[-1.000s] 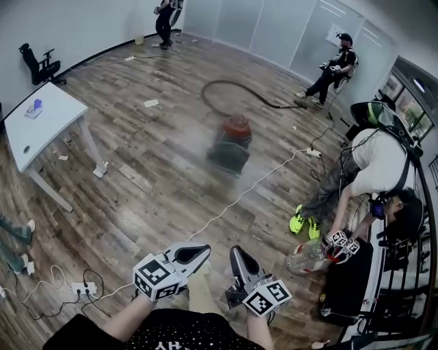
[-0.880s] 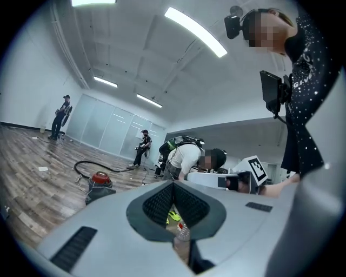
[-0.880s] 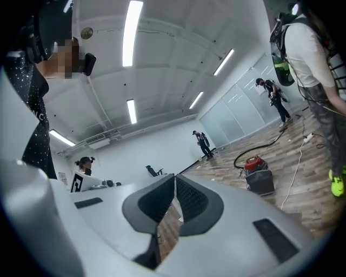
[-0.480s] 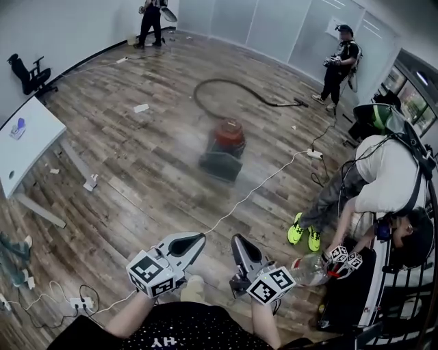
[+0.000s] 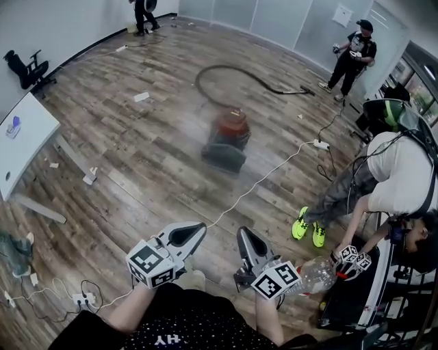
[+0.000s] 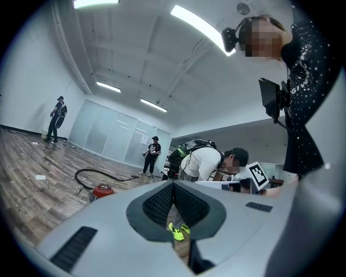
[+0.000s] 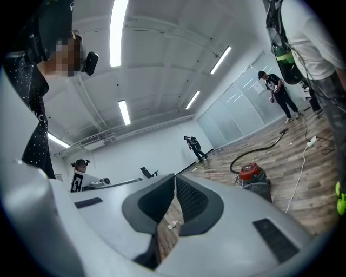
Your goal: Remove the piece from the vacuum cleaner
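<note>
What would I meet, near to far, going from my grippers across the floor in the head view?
Left gripper and right gripper nearest, side by side → white power cable → red vacuum cleaner → black hose

Setting: large open office room.

Evidence:
- Wood-plank floor (image 5: 137, 164) runs wall to wall and is mostly bare.
- Glass partitions (image 5: 274, 17) line the far side.
- Long strip lights (image 6: 203, 24) are set in a white ceiling.
- A white counter (image 5: 24, 143) stands at the left, with a black office chair (image 5: 24, 68) beyond it by the wall.
- A white cable (image 5: 263, 181) trails over the floor to a power strip (image 5: 318, 144).
- A second strip (image 5: 81, 298) lies at lower left.
- A red vacuum cleaner (image 5: 229, 137) with a black hose (image 5: 239, 72) sits mid-floor.
- A standing person (image 5: 352, 55) is near the glass, a far person (image 5: 144, 10) is at the back wall, and a bent person (image 5: 393, 171) is at the right.
</note>
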Demonstrator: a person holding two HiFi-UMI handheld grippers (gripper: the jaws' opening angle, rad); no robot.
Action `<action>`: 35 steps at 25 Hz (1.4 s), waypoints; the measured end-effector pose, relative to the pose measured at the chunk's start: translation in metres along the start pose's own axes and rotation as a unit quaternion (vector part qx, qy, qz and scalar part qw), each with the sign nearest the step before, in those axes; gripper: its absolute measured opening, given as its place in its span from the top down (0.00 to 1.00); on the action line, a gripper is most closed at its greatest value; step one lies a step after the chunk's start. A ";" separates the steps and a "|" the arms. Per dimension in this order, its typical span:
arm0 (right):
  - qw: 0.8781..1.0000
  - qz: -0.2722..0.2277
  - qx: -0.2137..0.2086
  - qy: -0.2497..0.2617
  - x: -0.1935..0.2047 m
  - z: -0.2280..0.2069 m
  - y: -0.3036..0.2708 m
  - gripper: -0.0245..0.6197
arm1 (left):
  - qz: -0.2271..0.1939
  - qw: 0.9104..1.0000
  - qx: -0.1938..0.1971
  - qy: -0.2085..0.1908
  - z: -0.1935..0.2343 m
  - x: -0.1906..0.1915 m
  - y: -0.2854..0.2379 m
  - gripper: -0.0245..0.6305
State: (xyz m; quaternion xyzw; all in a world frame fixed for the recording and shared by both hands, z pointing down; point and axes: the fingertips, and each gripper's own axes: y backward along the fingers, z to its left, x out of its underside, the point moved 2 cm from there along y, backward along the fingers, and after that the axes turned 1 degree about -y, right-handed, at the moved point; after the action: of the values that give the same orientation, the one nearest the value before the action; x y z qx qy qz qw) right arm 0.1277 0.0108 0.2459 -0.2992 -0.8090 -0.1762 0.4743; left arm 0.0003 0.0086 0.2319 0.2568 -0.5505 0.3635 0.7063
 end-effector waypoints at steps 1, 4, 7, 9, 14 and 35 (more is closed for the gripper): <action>1.000 0.004 0.000 -0.004 0.002 -0.004 -0.004 0.95 | 0.001 1.000 0.000 0.002 0.005 0.000 -0.004 0.95; 1.000 0.014 -0.001 -0.011 0.002 -0.018 -0.019 0.95 | 0.006 1.000 -0.004 0.014 0.023 0.001 -0.019 0.95; 1.000 0.010 0.006 -0.020 -0.005 -0.039 -0.038 0.95 | 0.014 1.000 -0.001 0.021 0.048 0.002 -0.041 0.95; 1.000 0.007 0.015 -0.023 -0.011 -0.058 -0.052 0.95 | 0.018 1.000 0.006 0.022 0.067 -0.002 -0.060 0.95; 0.999 -0.001 0.041 -0.024 -0.029 -0.109 -0.104 0.95 | 0.025 0.999 0.033 0.014 0.130 -0.019 -0.117 0.95; 0.997 0.012 0.068 -0.030 -0.124 -0.310 -0.344 0.95 | 0.079 0.987 0.129 0.054 0.364 -0.061 -0.324 0.95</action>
State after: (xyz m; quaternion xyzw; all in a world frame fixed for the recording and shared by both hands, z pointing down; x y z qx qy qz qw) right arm 0.1548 -0.4657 0.2882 -0.2807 -0.8294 -0.1063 0.4713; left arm 0.0350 -0.4787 0.2809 0.2812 -0.4784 0.4995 0.6652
